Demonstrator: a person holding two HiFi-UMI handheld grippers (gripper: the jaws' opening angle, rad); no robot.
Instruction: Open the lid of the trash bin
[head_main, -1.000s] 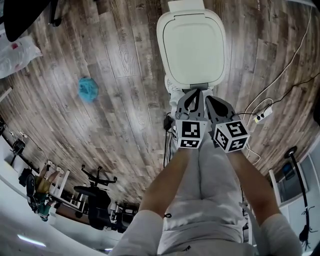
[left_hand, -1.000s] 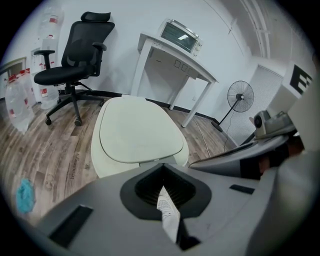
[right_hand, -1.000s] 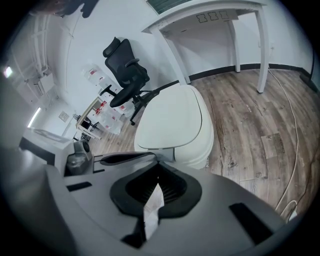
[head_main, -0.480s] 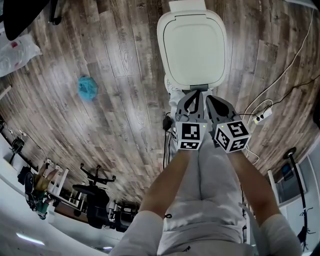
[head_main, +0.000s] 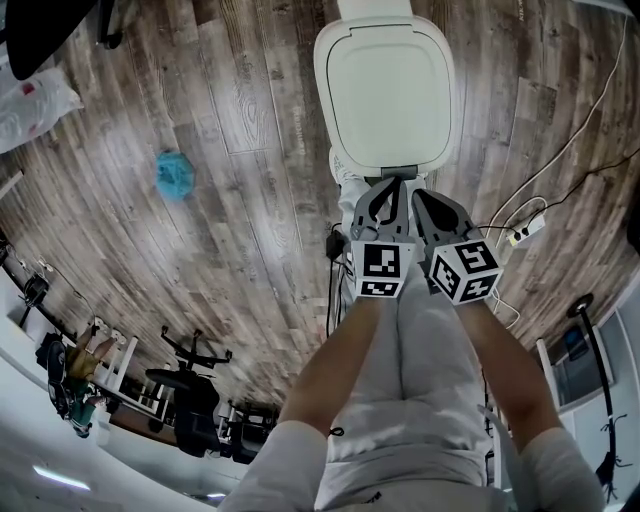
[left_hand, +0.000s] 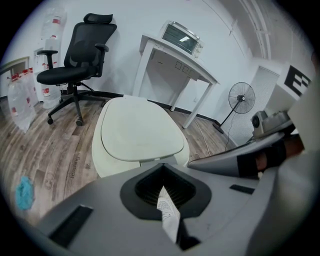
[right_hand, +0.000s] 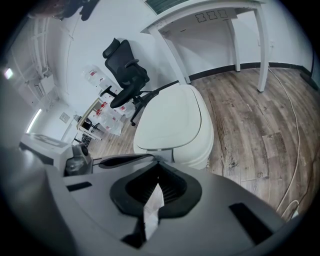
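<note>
trash bin (left_hand: 100, 155) stands on the floor straight ahead, lid (head_main: 388, 95) shut, its long axis running away from the person. left gripper (head_main: 390, 188) and right gripper (head_main: 421, 200), each with jaws pressed together on nothing, hover side by side just short of the lid's near edge. the left looks slightly nearer.

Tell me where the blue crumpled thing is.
In the head view, the blue crumpled thing lies on the wood floor at upper left, well left of the white trash bin.
</note>
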